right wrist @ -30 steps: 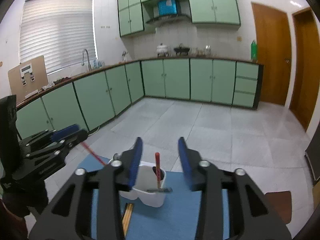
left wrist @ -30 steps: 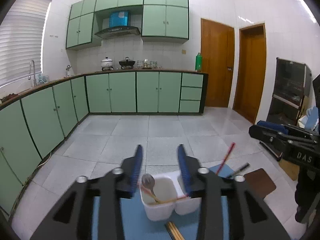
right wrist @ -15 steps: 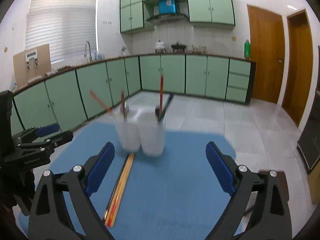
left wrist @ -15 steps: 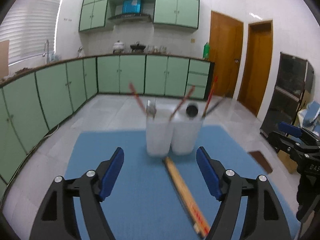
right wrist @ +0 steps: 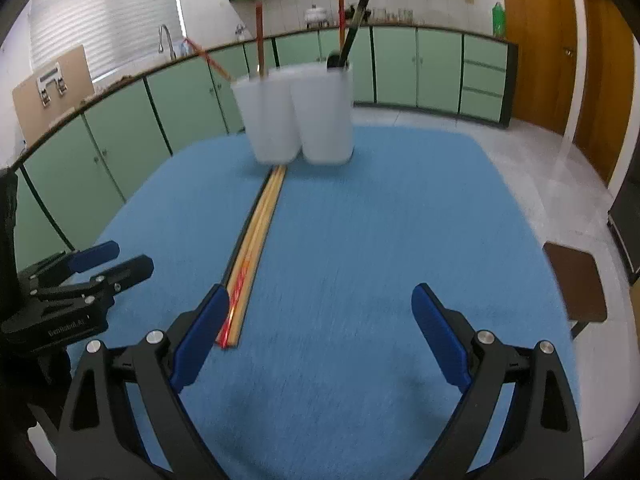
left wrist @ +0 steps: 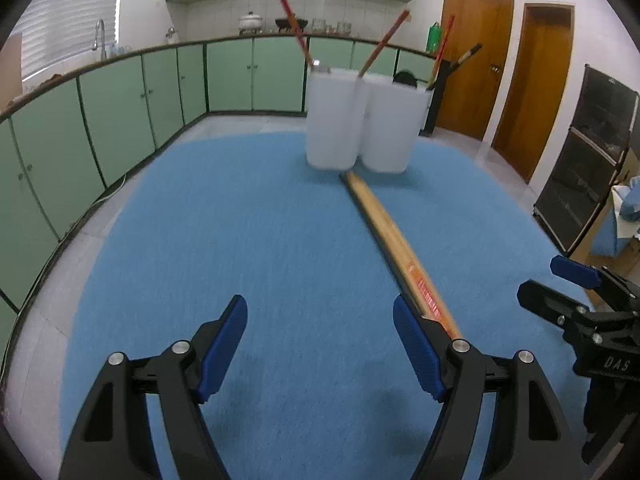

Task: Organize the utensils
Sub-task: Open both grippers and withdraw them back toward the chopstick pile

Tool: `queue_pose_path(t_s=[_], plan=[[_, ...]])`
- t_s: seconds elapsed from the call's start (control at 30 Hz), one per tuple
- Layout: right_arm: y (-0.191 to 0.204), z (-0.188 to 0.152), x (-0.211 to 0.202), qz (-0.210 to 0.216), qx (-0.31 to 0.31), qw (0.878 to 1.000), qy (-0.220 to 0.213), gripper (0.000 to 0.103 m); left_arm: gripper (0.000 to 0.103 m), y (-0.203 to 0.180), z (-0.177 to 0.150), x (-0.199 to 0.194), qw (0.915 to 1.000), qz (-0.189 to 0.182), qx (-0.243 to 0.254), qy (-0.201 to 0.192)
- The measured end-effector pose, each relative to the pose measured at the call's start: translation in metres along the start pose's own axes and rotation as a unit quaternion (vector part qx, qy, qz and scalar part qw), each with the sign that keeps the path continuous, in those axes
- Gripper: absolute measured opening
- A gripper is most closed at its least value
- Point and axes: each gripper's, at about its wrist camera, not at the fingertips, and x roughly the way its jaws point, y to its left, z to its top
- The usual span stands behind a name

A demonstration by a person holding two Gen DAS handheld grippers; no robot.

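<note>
Standing together, two white cups [left wrist: 360, 120] hold several utensils.

Left gripper [left wrist: 320, 344] is seen low at 6 o'clock, jaws spread wide w/ nothing between, above blue tabletop [left wrist: 248, 248]. Bundled chopsticks [left wrist: 394, 246] are laid from 12 toward 4 o'clock, far end touching the white twin holder [left wrist: 360, 120]. Utensils are stood in holder. Right gripper [left wrist: 576, 300] is seen at 3 o'clock.
</note>
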Motion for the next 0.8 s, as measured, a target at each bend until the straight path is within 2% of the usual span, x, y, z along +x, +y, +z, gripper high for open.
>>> queue_pose_path(t_s=[0.33, 0.8], plan=[[0.011, -0.016, 0.020, -0.008, -0.010, 0.999, 0.047, 0.090, 0.074, 0.009, -0.014, 0.009, 0.9995, 0.012, -0.007, 0.029], [0.022, -0.013, 0.035, -0.035, -0.039, 0.996, 0.076, 0.090, 0.074, 0.008, -0.015, 0.014, 0.9992, 0.009, -0.007, 0.038]])
